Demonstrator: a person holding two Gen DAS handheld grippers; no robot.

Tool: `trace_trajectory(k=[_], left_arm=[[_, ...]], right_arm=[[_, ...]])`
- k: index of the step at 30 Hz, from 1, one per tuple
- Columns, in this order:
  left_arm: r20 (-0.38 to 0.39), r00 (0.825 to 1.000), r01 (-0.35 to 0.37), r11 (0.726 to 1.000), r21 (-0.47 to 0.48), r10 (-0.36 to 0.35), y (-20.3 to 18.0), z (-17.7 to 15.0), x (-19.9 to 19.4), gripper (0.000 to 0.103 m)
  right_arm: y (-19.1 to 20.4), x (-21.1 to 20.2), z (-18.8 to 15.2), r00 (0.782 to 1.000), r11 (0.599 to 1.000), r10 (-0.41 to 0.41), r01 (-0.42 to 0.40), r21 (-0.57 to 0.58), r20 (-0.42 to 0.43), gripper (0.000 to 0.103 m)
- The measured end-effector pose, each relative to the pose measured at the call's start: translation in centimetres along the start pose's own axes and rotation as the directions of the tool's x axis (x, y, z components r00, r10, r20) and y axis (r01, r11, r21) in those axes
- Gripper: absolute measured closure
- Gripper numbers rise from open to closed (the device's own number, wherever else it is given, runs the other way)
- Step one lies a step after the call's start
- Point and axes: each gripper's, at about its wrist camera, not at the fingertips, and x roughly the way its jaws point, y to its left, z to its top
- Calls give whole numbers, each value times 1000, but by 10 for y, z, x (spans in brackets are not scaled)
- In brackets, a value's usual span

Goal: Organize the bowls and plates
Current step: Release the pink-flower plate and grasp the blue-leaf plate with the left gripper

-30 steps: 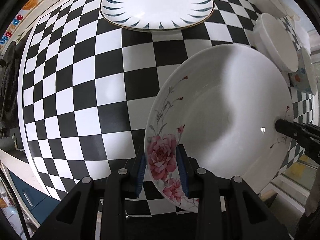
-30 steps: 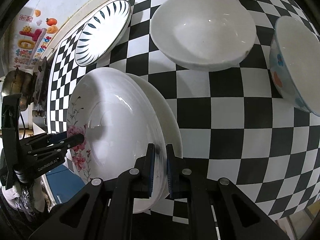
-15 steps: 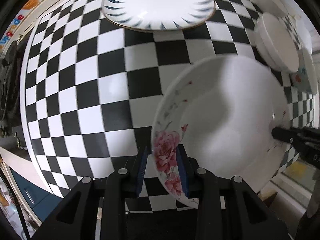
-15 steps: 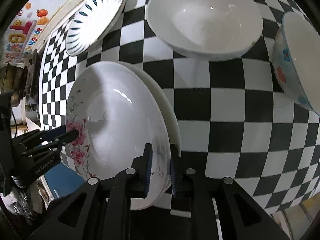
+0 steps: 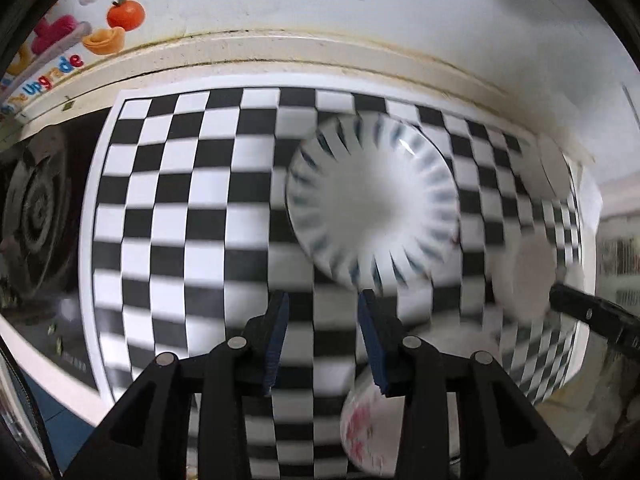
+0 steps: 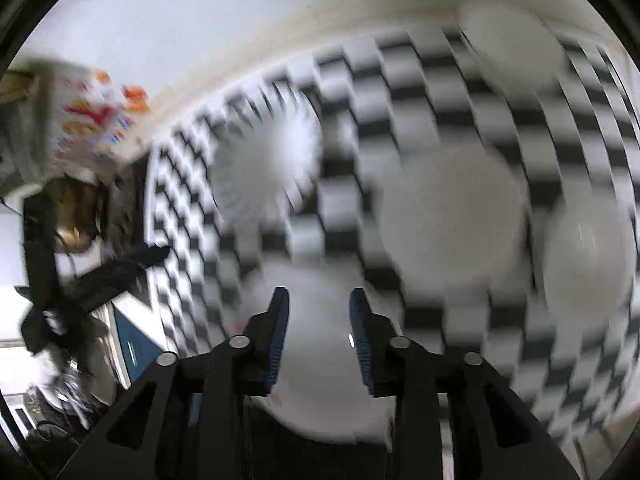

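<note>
Both views are motion-blurred. My left gripper (image 5: 322,320) is open and empty above the checkered mat (image 5: 168,216). A white plate with dark blue rim strokes (image 5: 372,204) lies ahead of it. The rose-patterned plate (image 5: 366,432) lies on the mat below my left fingers. My right gripper (image 6: 318,320) is open and empty, above the same white plate (image 6: 320,360). The blue-stroke plate (image 6: 264,160) lies far left; a white bowl (image 6: 452,216) and another bowl (image 6: 588,248) lie to the right. The right gripper's tip (image 5: 588,312) shows in the left wrist view.
A wall with colourful fruit stickers (image 5: 92,36) runs behind the mat. A stove burner (image 5: 36,208) sits left of the mat. Another white bowl (image 6: 512,40) lies at the far right back. The left gripper (image 6: 104,276) shows at the left in the right wrist view.
Both grippers have let go of the rose plate, opened, and pulled up and back. The plate now lies on the mat, seemingly on the other white plate.
</note>
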Motion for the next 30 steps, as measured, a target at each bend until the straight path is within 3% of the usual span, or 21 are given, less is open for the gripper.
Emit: trace_trajectory(k=[3, 7, 10, 12, 14, 16, 17, 24, 30], left_arm=[[-52, 997, 50, 997, -52, -52, 17, 34, 31, 69], [-109, 989, 86, 990, -107, -98, 33, 55, 72, 70], [-151, 982, 96, 988, -118, -113, 38, 67, 96, 70], [-166, 979, 100, 989, -111, -118, 39, 71, 104, 72], [-137, 980, 128, 986, -106, -142, 37, 73, 100, 85], [-139, 983, 105, 990, -90, -117, 33, 74, 98, 89], [-136, 985, 97, 992, -82, -108, 31, 73, 97, 89], [-115, 991, 68, 996, -56, -74, 16, 58, 73, 89], [-52, 996, 65, 998, -18, -66, 6, 36, 34, 89]], right_arm=[[7, 23, 54, 999, 999, 22, -23, 22, 42, 66], [-1, 78, 109, 999, 995, 29, -27, 92, -20, 66], [-6, 107, 128, 998, 993, 21, -14, 116, -61, 66], [-9, 125, 135, 996, 993, 14, -3, 121, -90, 66], [-13, 134, 139, 995, 993, 6, 6, 119, -102, 67], [-15, 144, 141, 995, 994, 9, 3, 112, -102, 87], [-16, 146, 142, 994, 994, 18, -7, 110, -104, 91], [0, 141, 136, 995, 998, -26, 31, 55, -91, 92], [13, 100, 120, 999, 1000, -8, 9, 14, -40, 92]])
